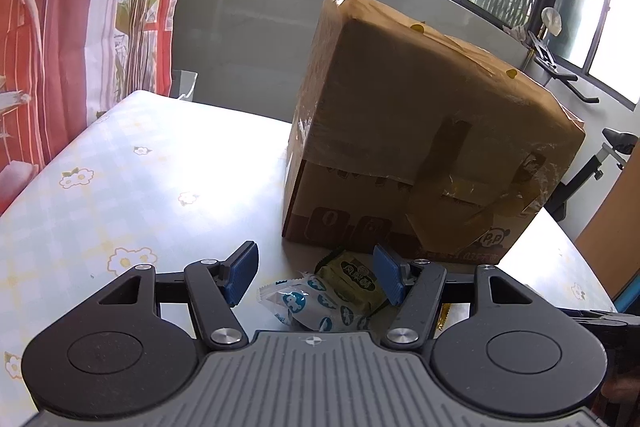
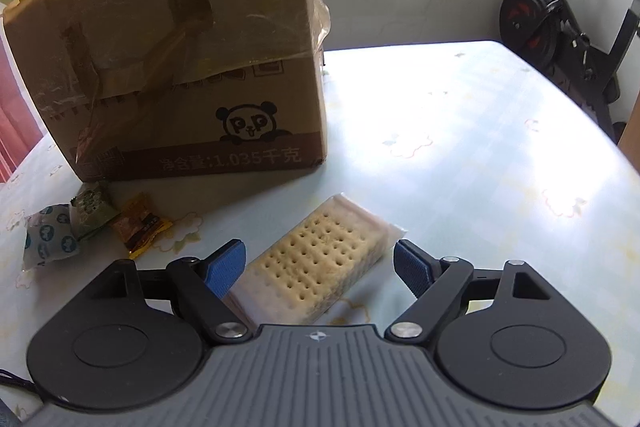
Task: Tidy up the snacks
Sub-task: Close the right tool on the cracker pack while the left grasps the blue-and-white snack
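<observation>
A taped cardboard box (image 1: 420, 131) stands on the table; it also shows in the right wrist view (image 2: 180, 59). My left gripper (image 1: 316, 277) is open over a white-and-blue candy packet (image 1: 316, 305) and a green snack packet (image 1: 352, 281) lying in front of the box. My right gripper (image 2: 320, 265) is open, its fingers on either side of a clear-wrapped cracker pack (image 2: 316, 263) on the table. In the right wrist view the white-and-blue packet (image 2: 50, 241), the green packet (image 2: 94, 209) and an orange packet (image 2: 140, 225) lie at left beside the box.
The table (image 1: 120, 187) has a pale flowered cloth. A red-and-white curtain (image 1: 60, 27) and plant stems hang at the left. An exercise bike (image 2: 560, 35) stands beyond the table's far right edge (image 2: 560, 95).
</observation>
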